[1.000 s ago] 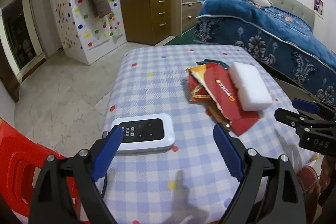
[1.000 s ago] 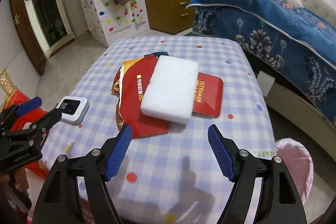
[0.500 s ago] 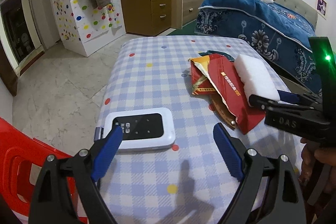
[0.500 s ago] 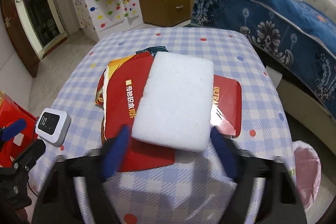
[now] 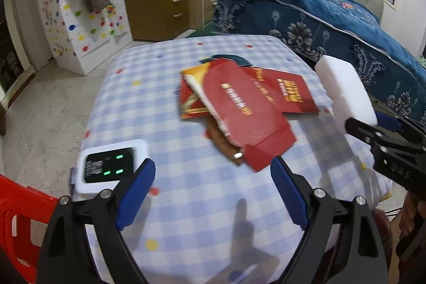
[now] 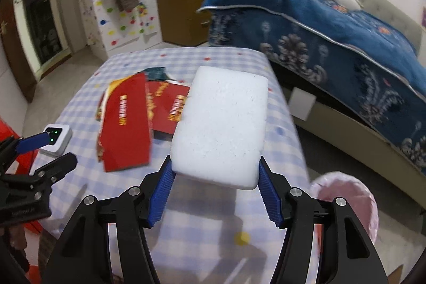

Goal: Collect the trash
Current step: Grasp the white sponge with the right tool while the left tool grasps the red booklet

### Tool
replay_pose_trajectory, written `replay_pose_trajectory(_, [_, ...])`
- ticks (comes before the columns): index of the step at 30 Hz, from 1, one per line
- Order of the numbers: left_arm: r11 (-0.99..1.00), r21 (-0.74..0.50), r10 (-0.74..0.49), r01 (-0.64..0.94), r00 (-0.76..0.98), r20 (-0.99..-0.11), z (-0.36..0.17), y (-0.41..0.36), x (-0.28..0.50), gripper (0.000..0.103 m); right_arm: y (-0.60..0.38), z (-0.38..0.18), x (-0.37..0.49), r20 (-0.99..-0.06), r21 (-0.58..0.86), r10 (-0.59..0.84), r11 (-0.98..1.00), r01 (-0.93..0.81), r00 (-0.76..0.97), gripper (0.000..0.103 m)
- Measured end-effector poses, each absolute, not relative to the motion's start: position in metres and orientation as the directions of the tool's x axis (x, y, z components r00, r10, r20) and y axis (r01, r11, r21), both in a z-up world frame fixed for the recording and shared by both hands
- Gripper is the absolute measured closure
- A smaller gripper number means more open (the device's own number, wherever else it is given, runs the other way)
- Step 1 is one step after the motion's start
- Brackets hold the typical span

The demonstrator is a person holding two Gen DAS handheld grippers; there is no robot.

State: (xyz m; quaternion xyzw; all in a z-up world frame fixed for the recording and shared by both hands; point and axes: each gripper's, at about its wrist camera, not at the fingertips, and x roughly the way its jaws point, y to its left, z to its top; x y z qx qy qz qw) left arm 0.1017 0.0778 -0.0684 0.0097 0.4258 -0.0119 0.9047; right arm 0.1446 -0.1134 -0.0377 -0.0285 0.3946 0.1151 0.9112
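- The white foam block (image 6: pixel 221 129) is clamped at its near end between the blue pads of the right tool (image 6: pixel 215 182), whose jaws have just been closing onto it.
- The block is held raised above the desk (image 6: pixel 213 214), past the right edge of the red packaging (image 6: pixel 127 129).
- In the left wrist view the same block (image 5: pixel 343 89) is seen lifted off the desk, to the right of the red packaging (image 5: pixel 245 113).
- The left tool (image 5: pixel 210 185) is held wide, its jaws having just been opening further, with nothing between them.
- The red packaging is spread flat on the checked cloth of the desk (image 5: pixel 149 103), with a brown item partly tucked beneath its near edge.
- A small white device (image 5: pixel 109 167) with green lights is seen left of the red packaging, just beside the left tool's left pad.
- A pink bin (image 6: pixel 348 201) is seen on the floor, to the right of the desk and below the held block.
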Motion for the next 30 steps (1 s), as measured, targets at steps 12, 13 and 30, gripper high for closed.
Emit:
replay_pose_trajectory(12, [0.999, 0.051, 0.041, 0.001, 0.581, -0.813, -0.086, 0.023, 0.161, 0.007, -0.150, -0.030, 0.133, -0.694, 0.079, 0.200, 0.976, -0.203, 0.691, 0.041])
replay_pose_trajectory(13, [0.997, 0.072, 0.060, -0.001, 0.574, -0.817, -0.090, 0.018, 0.165, 0.007, -0.152, -0.031, 0.133, -0.696, 0.083, 0.202, 0.976, -0.201, 0.689, 0.041])
replay_pose_trajectory(30, [0.995, 0.026, 0.071, -0.092, 0.536, -0.841, -0.107, 0.050, 0.165, 0.021, -0.156, -0.038, 0.123, -0.707, 0.091, 0.208, 0.975, -0.205, 0.676, 0.041])
